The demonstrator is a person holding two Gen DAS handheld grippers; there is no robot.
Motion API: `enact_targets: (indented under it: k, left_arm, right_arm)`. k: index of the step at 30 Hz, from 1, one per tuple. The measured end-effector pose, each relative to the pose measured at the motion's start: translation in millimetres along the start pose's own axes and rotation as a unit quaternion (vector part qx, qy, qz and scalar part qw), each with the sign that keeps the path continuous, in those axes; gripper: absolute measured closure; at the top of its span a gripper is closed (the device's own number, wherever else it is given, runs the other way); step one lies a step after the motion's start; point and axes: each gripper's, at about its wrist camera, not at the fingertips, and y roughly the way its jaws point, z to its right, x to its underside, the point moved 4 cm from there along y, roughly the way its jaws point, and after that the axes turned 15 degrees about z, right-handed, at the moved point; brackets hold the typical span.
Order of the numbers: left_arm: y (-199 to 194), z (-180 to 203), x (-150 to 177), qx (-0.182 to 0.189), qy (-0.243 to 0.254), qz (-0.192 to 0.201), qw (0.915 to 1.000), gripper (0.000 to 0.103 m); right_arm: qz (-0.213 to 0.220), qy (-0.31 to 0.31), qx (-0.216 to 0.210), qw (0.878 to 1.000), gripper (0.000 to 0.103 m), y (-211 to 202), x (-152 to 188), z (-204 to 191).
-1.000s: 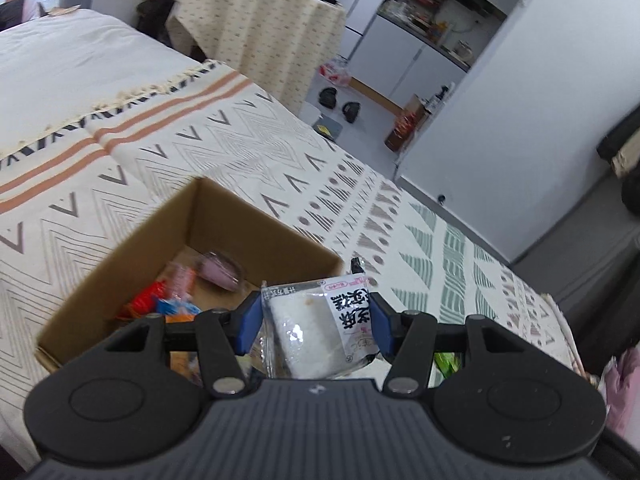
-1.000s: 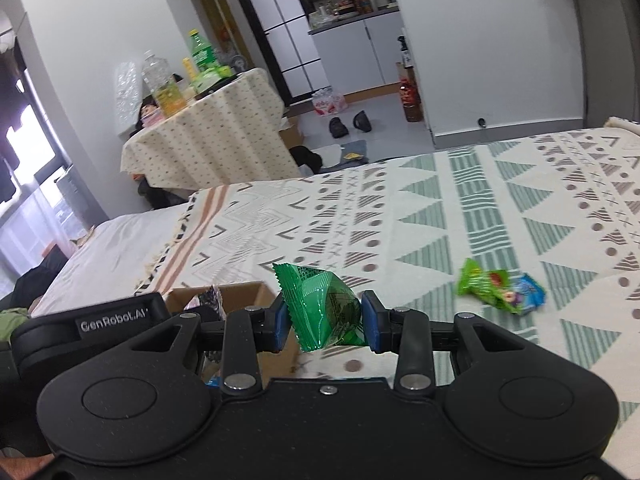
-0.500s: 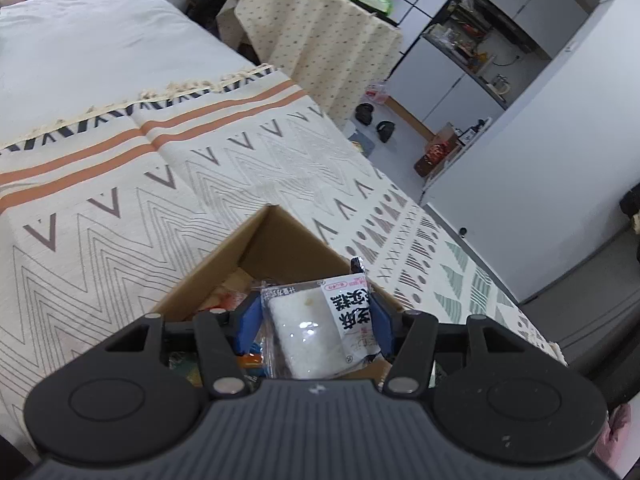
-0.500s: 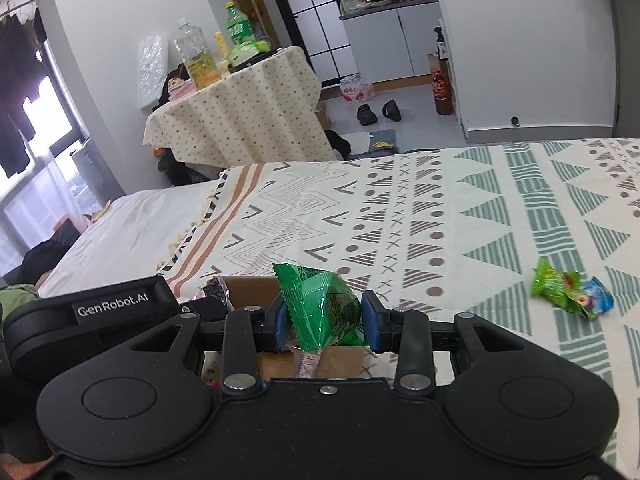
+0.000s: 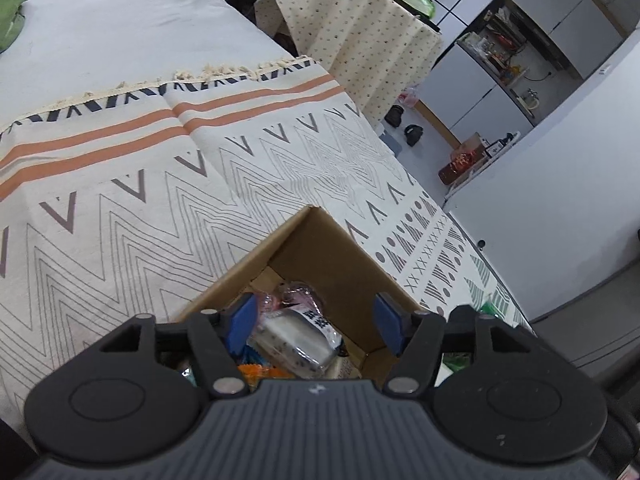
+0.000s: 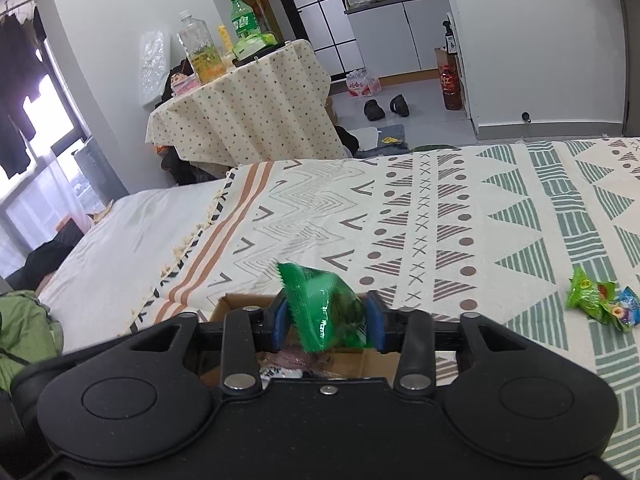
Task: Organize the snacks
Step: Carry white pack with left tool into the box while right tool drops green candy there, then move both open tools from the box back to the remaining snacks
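A: Left wrist view: the white packet (image 5: 294, 338) lies in the box (image 5: 320, 248), on top of the other snacks, tilted, its printed end toward one o'clock. A pink wrapper (image 5: 298, 294) sits just beyond it at twelve.

B: And the left gripper (image 5: 314, 318)?

A: Jaws spread wide, blue pads either side of the packet, touching nothing. It hangs right over the box opening.

B: Over to the right wrist view.

A: The right gripper (image 6: 326, 320) is clamped on a green packet (image 6: 324, 310), pads pressing both sides, the crimped edge sticking up toward eleven. The box (image 6: 240, 304) is directly under it, only its far rim showing.

B: Anything loose?

A: Two snacks at three o'clock on the blanket (image 6: 440, 220), a green one (image 6: 590, 294) and a blue one (image 6: 626, 312), touching each other, well apart from the box.
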Motion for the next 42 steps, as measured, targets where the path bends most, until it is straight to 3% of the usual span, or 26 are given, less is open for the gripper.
enact_targets:
  k: [2, 7, 15, 31, 42]
  left_arm:
    - [-1, -1, 0, -0.005, 0.001, 0.002, 1.0000, 0.034]
    - [-2, 3, 3, -0.007, 0.012, 0.004, 0.9999, 0.022]
    - [-6, 23, 15, 0.006, 0.051, -0.003, 0.9987, 0.012]
    - [-25, 80, 49, 0.053, 0.142, -0.004, 0.9885, 0.006]
    - [-32, 124, 78, 0.083, 0.200, -0.027, 0.9758, 0.000]
  right_arm:
    - [0.000, 0.001, 0.009, 1.000, 0.042, 1, -1, 2]
    - [-0.006, 0.008, 0.026, 1.000, 0.042, -6, 3, 16]
    - [-0.019, 0.018, 0.059, 0.998, 0.040, -30, 10, 51]
    - [-0.011, 0.043, 0.096, 0.994, 0.033, -78, 8, 127]
    - [0.006, 0.057, 0.116, 0.992, 0.025, -98, 10, 175]
